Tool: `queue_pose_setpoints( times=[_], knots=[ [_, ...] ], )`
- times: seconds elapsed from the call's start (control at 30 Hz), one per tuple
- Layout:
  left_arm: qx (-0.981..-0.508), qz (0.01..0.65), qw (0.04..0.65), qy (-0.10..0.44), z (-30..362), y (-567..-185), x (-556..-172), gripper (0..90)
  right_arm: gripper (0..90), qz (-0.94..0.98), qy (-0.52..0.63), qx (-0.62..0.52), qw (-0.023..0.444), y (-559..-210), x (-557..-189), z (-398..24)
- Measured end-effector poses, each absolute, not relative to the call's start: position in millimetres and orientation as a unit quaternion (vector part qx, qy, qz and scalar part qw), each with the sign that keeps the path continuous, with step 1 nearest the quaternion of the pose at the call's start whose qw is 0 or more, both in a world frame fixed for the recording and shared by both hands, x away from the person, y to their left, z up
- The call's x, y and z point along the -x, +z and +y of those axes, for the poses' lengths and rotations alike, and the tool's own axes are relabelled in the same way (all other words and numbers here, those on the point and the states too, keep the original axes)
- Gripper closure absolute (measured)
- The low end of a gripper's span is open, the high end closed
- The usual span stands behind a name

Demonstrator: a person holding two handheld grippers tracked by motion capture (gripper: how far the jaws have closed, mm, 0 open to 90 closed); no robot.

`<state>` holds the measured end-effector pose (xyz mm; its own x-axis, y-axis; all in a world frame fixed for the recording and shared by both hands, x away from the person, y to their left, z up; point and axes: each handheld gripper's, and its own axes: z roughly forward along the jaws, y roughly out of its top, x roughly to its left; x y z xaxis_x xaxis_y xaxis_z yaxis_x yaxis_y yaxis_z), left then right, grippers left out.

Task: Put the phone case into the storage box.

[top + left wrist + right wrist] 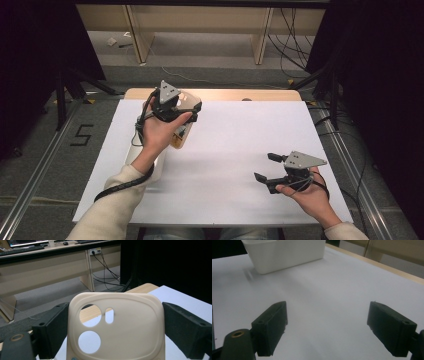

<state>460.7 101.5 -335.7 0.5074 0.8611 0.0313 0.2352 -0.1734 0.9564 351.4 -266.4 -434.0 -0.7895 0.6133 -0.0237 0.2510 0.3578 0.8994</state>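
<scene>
The white-covered tabletop (225, 150) with a pale wooden edge at the far side carries a white rectangular plastic bin (284, 253) near its left side, partly hidden in the high view under the person's left forearm. The left hand-held gripper (192, 111) is raised above the tabletop's far left part, its two black jaws closed against the sides of a cream soft plastic phone case with round camera cut-outs (115, 327), held upright between them. The right hand-held gripper (266, 167) hovers low over the near right part, jaws spread wide with nothing between them.
</scene>
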Motion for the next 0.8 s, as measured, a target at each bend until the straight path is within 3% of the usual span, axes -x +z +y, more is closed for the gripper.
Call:
queue_pose_setpoints(
  times=[0.8],
  knots=[
    [-0.687,0.403,0.515,0.317,115,-330,-463,10.9,17.6,0.803,0.499,-0.269,0.183,-434,-351,-267]
  ],
)
